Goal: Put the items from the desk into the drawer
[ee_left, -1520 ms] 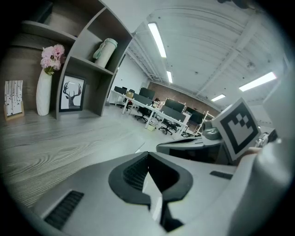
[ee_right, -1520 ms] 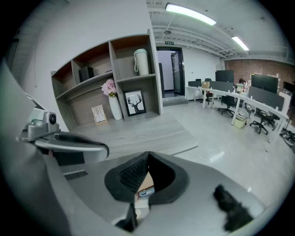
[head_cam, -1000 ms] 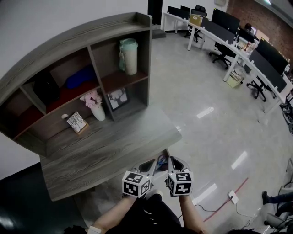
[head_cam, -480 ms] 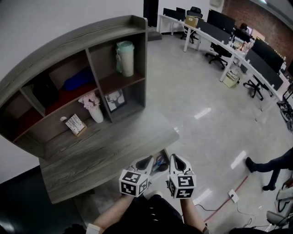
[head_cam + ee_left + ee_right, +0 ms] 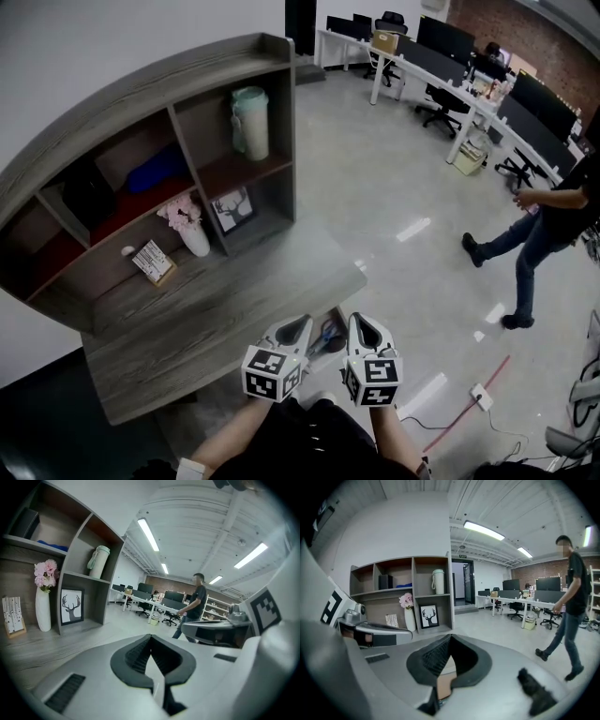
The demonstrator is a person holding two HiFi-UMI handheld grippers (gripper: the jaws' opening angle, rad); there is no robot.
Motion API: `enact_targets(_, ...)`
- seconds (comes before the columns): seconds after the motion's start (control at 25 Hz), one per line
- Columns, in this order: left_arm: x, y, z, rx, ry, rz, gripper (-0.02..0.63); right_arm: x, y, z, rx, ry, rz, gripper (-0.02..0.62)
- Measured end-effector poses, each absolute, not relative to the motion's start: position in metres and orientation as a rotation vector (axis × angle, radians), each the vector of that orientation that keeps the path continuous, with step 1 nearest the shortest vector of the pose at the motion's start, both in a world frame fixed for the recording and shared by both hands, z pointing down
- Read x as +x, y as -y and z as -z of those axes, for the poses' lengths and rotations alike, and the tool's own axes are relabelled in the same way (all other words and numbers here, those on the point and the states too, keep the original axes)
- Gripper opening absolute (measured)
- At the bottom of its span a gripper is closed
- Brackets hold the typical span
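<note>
Grippers at lower centre, side by side near surface (image 5: 216,300) edge, left gripper (image 5: 301,324) and right gripper (image 5: 359,322) both clenched, empty.

White vase (image 5: 197,240) with pink flowers upright on table (image 5: 216,323); printed card (image 5: 155,262) stands just left; framed deer print (image 5: 231,210) upright in cubby (image 5: 274,199) beside. Drawer (image 5: 325,331) open at near corner.

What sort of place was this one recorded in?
Most likely an open-plan office: rows of white desks with dark monitors and office chairs, plus a wooden desk with a shelf unit by the wall.
</note>
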State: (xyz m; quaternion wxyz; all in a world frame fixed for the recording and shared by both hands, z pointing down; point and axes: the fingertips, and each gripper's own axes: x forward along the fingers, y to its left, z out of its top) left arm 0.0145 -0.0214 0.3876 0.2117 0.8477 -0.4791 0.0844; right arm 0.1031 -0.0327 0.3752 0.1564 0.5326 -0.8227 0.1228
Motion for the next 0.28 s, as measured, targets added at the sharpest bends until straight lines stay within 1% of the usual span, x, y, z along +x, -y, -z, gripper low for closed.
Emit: enact_targets(0.28, 0.0093, 0.0251, -0.3858, 2.365, 1.333, -0.233, 0.009, 0.102, 0.0376, -0.3755, 1.541, 2.353, -0.357, 0.011)
